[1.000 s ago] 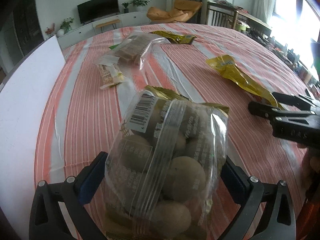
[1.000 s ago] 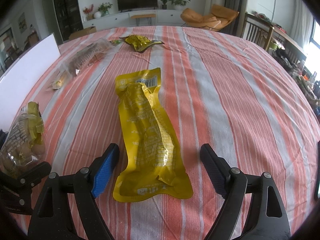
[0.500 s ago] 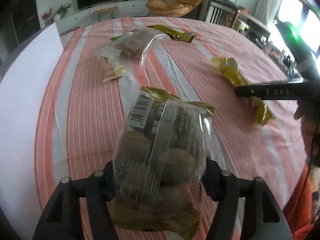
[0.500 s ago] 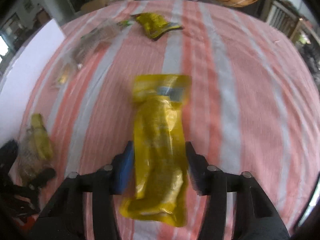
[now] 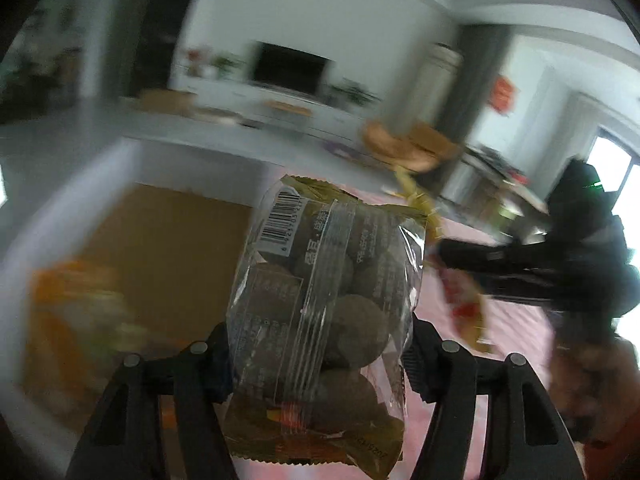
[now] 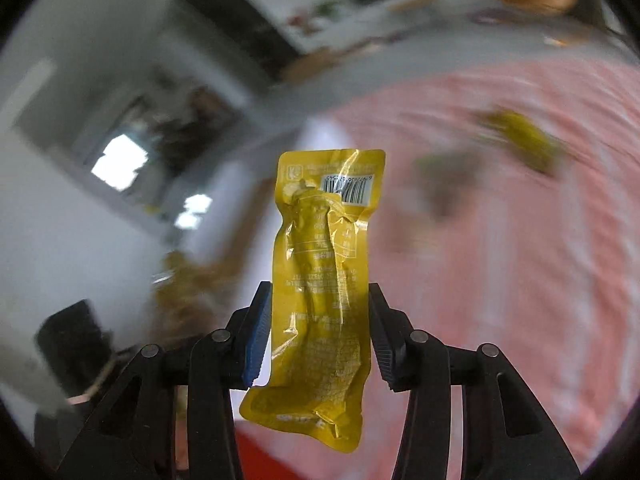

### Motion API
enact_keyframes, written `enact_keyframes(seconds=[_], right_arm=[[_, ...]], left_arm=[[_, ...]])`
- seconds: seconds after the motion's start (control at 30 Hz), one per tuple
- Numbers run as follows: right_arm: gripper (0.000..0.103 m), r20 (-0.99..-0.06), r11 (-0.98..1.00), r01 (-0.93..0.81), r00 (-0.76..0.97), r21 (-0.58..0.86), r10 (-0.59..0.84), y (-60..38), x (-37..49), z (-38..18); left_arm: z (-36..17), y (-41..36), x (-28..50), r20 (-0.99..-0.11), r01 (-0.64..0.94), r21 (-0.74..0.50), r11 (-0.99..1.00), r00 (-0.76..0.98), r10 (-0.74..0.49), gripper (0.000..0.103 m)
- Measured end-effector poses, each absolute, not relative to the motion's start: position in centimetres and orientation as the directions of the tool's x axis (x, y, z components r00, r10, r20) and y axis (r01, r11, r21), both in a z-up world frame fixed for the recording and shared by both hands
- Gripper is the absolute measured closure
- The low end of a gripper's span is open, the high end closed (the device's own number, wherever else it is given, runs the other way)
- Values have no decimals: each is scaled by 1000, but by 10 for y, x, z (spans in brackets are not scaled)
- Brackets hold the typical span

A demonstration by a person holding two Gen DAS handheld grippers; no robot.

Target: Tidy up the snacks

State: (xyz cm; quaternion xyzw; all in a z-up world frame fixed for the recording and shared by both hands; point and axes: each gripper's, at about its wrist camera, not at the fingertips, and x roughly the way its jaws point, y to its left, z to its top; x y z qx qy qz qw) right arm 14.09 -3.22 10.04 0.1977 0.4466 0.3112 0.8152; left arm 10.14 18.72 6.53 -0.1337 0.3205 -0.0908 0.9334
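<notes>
My left gripper [image 5: 316, 356] is shut on a clear bag of round brown snacks [image 5: 324, 304] and holds it in the air, in front of an open white box with a brown cardboard floor [image 5: 168, 256]. My right gripper [image 6: 318, 340] is shut on a long yellow vacuum pouch [image 6: 324, 280], lifted above the red-and-white striped table [image 6: 520, 260]. The right gripper also shows in the left wrist view [image 5: 532, 276] as a dark shape with the pouch hanging from it. Both views are blurred by motion.
Orange and yellow packets [image 5: 72, 312] lie in the box at the left. A yellow-green packet [image 6: 524, 140] and a blurred clear bag [image 6: 448, 176] lie on the far table. A TV and cabinet [image 5: 288, 76] stand beyond.
Both grippers closed on their packets and lifted them off the table. Both have swung left, so the box now fills the left wrist view.
</notes>
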Motion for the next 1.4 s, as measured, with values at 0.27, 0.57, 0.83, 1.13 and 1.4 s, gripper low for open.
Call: enact_keyframes(seconds=[0.27,0.57,0.83,1.13,1.4], right_arm=[[27,-581,623,-540,275,566,766,144,143,124],[25,-646,833,-461,542,307,538,46,131,88],[25,-800,997,-70,595,45,78,-128,127,-23],[23,-783,1000,25,622,-4,-19,-184,140,-50],[14,-786,999,42,618,-10,-34,-182,153,-53]], left_arm=[[32,293,84,-714,-280,-140,950,693,99,23],[64,235,57,-574,-110,-299,948,814,-87,20],[13,64,95,-618,275,-428,861,607,-500,0],[-93,26,199,-778,88,-88,992,616,-123,0],[-106,36,255,-802,-28,-14,1000,597,6,0]])
